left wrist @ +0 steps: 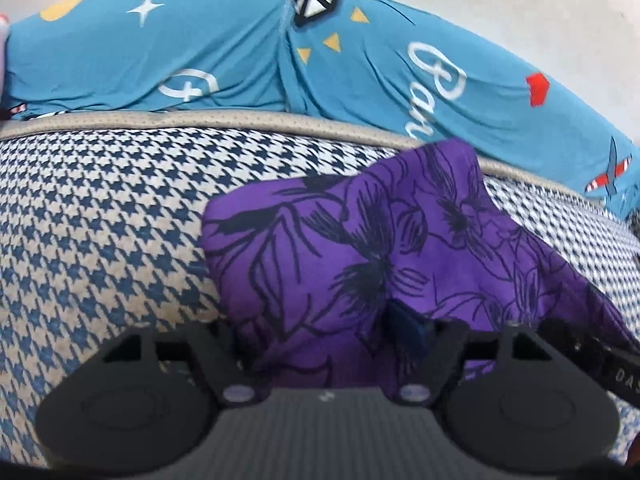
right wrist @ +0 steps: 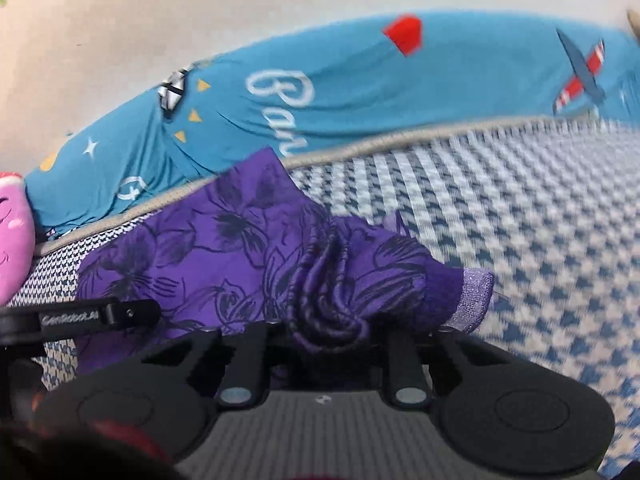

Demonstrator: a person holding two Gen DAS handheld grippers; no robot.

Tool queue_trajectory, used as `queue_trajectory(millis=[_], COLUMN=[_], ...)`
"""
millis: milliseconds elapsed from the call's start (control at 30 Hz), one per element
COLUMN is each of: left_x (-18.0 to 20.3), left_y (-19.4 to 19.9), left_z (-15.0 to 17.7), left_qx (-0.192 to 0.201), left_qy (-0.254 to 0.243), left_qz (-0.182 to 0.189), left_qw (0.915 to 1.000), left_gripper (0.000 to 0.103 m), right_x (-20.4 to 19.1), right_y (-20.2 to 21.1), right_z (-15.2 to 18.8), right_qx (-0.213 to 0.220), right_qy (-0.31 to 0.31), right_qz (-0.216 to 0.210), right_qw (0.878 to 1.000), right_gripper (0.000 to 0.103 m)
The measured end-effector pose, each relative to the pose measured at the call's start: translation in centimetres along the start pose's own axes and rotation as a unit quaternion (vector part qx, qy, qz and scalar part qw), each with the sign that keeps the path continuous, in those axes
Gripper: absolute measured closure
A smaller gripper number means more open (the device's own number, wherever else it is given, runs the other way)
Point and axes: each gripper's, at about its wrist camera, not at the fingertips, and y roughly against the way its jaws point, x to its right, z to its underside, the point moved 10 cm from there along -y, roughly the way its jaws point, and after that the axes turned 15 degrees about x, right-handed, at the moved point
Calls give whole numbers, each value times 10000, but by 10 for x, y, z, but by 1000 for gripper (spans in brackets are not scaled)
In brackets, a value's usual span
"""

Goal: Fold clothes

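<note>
At the far left of your right wrist view a pink plush toy (right wrist: 12,236) sits against the edge of the frame, near the blue printed sheet (right wrist: 360,96) that runs along the back of the bed under a pale wall (right wrist: 160,12). Just below the toy, your left gripper (right wrist: 100,314) reaches in from the left over the purple floral garment (right wrist: 192,264), which lies bunched on the houndstooth bed cover (right wrist: 520,220). No basket, box or other container shows in either view; the garment rests straight on the cover. In your left wrist view the same garment (left wrist: 360,248) rises in a loose mound in front of your left gripper (left wrist: 328,332) and drapes over its fingers, so you cannot tell from here whether the claw is spread or pinching cloth. The houndstooth cover (left wrist: 100,220) fills the left side of that view, edged by a beige piped border (left wrist: 200,120), with the blue sheet (left wrist: 200,52) behind it. Moving right in your right wrist view, your right gripper (right wrist: 324,332) has its fingers drawn close together on a gathered, rope-like bundle of the purple cloth. To the right of that bundle a shiny lilac hem band (right wrist: 474,296) of the garment lies on the cover.
</note>
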Motion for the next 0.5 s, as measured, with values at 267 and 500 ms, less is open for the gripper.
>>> queue_trajectory(millis=[267, 500], left_x=[-3, -15], left_y=[16, 27], left_z=[-12, -13], left_qx=[232, 348], left_qy=[-149, -153], left_qz=[-173, -383], left_qw=[9995, 9985], left_gripper=[50, 54], right_x=[-26, -42], right_y=[18, 28], right_z=[-16, -25], right_qx=[512, 729], right_qy=[851, 1052], right_qz=[-30, -170], right_qw=[9950, 9916], right_gripper=[84, 84])
